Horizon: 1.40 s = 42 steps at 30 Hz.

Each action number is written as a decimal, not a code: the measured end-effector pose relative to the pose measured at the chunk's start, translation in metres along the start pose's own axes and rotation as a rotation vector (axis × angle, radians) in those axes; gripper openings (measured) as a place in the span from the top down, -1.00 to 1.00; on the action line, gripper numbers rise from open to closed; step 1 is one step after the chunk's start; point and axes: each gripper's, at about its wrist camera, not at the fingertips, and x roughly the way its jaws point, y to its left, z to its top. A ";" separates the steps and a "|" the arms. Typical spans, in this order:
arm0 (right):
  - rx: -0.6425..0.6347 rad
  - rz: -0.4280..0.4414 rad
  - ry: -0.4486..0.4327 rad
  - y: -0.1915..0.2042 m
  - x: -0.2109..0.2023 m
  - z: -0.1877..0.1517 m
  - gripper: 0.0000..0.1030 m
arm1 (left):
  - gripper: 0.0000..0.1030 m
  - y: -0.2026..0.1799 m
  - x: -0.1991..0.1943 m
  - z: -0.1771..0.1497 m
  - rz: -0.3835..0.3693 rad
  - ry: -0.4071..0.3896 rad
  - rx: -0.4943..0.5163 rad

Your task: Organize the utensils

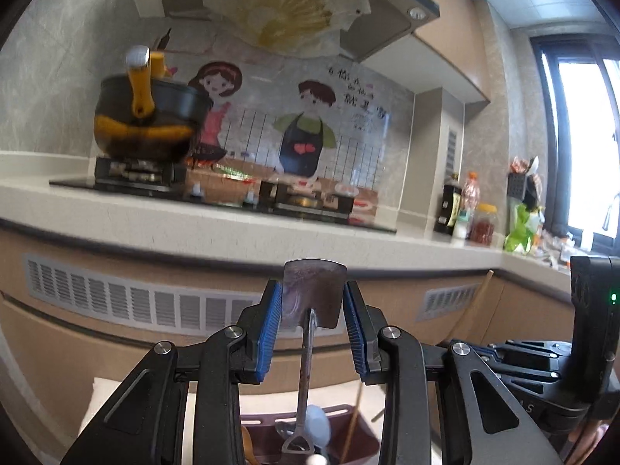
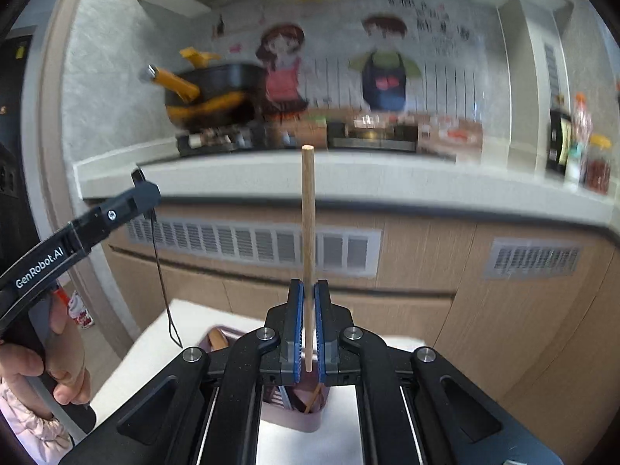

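black arms of the left gripper (image 1: 313, 312) are seen closest in the left wrist view, and a metal spatula (image 1: 314, 290) is gripped between its blue pads (image 1: 270, 323). the flat blade is pinched by its two edges and is held upright, with the thin handle hung down toward a dark red utensil holder (image 1: 366, 440). a pale blue spoon (image 1: 317, 424) and a thin wooden stick are seen standing in that holder, which is set on a white surface (image 2: 155, 345).

in the right wrist view, the right gripper (image 2: 309, 333) is closed to a narrow gap on a wooden chopstick (image 2: 308, 232). the chopstick is held straight up, right above the holder. the left gripper's handle is held by a hand (image 2: 42, 368) at the left edge.

behind, a black and yellow pot (image 1: 149, 120) is set on a stove (image 1: 135, 178) on the kitchen counter (image 1: 232, 217). bottles and jars (image 1: 465, 213) are stood farther along the counter, near the window.
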 end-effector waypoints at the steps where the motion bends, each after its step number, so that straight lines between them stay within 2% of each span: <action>1: 0.009 0.004 0.023 -0.002 0.010 -0.005 0.90 | 0.35 0.004 0.007 -0.008 0.003 0.005 -0.002; 5: 0.008 0.019 0.100 -0.001 0.041 -0.029 0.90 | 0.35 0.023 0.033 -0.051 0.036 0.069 -0.043; 12: -0.014 0.063 0.205 0.011 0.077 -0.068 0.90 | 0.35 0.048 0.056 -0.110 0.064 0.196 -0.114; 16: -0.004 0.104 0.270 0.016 0.090 -0.087 0.90 | 0.34 0.051 0.068 -0.130 0.062 0.295 -0.139; 19: -0.007 0.113 0.299 0.018 0.091 -0.098 0.89 | 0.31 0.050 0.065 -0.135 0.076 0.328 -0.157; 21: -0.003 0.130 0.325 0.017 0.089 -0.101 0.80 | 0.24 0.049 0.054 -0.135 0.064 0.343 -0.184; 22: 0.002 0.144 0.343 0.016 0.085 -0.103 0.67 | 0.06 0.049 0.046 -0.133 0.064 0.345 -0.197; 23: 0.007 0.156 0.351 0.015 0.080 -0.103 0.48 | -0.04 0.047 0.033 -0.129 0.081 0.341 -0.204; 24: 0.011 0.162 0.349 0.015 0.075 -0.105 0.39 | -0.19 0.044 0.021 -0.126 0.097 0.334 -0.205; 25: 0.011 0.157 0.328 0.014 0.062 -0.106 0.17 | -0.31 0.040 0.009 -0.123 0.113 0.326 -0.200; 26: 0.006 0.158 0.316 0.014 0.053 -0.107 -0.08 | -0.36 0.035 -0.007 -0.120 0.133 0.321 -0.184; 28: 0.003 0.141 0.263 0.014 0.026 -0.109 -0.39 | -0.46 0.025 -0.032 -0.117 0.173 0.316 -0.153; 29: 0.005 0.131 0.216 0.014 0.015 -0.110 -0.43 | -0.50 0.019 -0.048 -0.117 0.191 0.310 -0.136; 31: 0.014 0.107 0.169 0.014 -0.012 -0.116 -0.48 | -0.75 0.008 -0.075 -0.119 0.230 0.301 -0.105; 32: 0.015 0.097 0.153 0.014 -0.021 -0.119 -0.55 | -0.79 0.002 -0.091 -0.122 0.261 0.296 -0.089; 37: 0.033 0.028 0.126 0.019 -0.066 -0.147 -0.75 | -0.90 -0.023 -0.136 -0.147 0.354 0.313 -0.022; 42: 0.036 -0.066 0.123 0.027 -0.096 -0.178 -0.77 | -0.99 -0.047 -0.168 -0.172 0.412 0.318 0.066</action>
